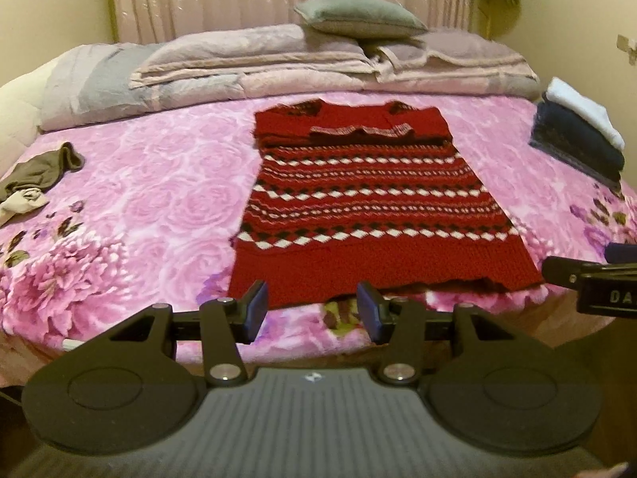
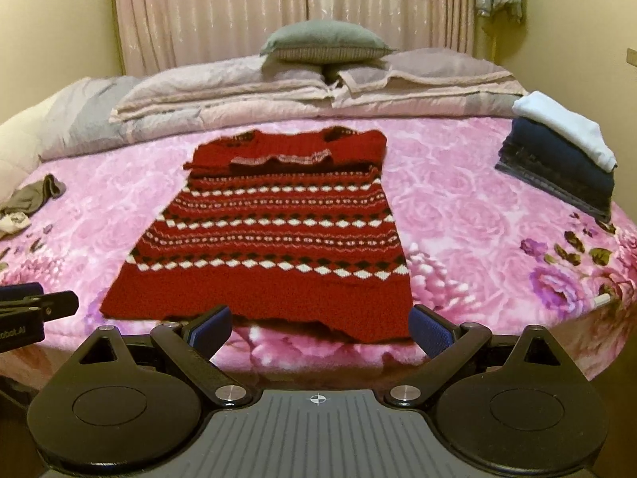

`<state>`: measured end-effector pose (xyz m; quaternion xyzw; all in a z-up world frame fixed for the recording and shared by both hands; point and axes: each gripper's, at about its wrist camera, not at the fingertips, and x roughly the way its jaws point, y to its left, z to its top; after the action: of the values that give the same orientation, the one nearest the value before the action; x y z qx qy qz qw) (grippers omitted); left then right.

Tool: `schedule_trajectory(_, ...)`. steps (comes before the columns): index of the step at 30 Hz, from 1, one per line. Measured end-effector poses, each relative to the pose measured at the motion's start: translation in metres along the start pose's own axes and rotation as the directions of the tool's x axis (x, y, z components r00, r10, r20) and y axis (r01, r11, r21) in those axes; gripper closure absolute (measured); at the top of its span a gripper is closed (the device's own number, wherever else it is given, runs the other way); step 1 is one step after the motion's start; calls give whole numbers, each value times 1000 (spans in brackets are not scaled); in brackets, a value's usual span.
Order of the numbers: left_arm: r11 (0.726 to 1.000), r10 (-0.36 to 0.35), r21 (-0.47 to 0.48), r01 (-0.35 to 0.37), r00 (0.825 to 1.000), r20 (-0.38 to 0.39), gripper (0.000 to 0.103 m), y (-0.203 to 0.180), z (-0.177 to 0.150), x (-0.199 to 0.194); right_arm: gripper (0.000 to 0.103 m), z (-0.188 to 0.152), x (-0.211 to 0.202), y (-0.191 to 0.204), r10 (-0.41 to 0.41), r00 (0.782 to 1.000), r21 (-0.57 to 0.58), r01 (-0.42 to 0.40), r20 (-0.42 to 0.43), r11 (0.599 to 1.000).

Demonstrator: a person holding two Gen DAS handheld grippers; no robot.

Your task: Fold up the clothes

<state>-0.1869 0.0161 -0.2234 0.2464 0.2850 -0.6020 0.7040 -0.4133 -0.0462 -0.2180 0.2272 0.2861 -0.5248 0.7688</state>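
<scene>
A red knitted sweater [image 1: 366,207] with white and black diamond bands lies flat on the pink floral bedspread [image 1: 159,183], sleeves folded across its chest, hem toward me. It also shows in the right wrist view [image 2: 274,239]. My left gripper [image 1: 312,310] is open and empty, just short of the hem's left part. My right gripper [image 2: 320,330] is open wide and empty, just short of the hem's right part. Each gripper shows at the edge of the other's view, the right one [image 1: 589,279] and the left one [image 2: 36,310].
A stack of folded clothes [image 2: 557,159], white on dark blue, sits at the right of the bed. Crumpled olive and beige garments [image 1: 36,183] lie at the left. Folded quilts and a grey pillow [image 2: 322,42] line the far side before a curtain.
</scene>
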Motion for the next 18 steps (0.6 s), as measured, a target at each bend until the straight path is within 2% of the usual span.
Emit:
schedule_trajectory(8, 1000, -10, 21, 11, 998, -65, 58, -7, 2, 24, 5, -1, 21, 2, 7, 998, -36, -10, -64, 999)
schedule_trajectory(18, 1000, -3, 15, 5, 993, -120, 58, 3, 7, 55, 5, 2, 49, 9, 4, 993, -43, -10, -120, 999)
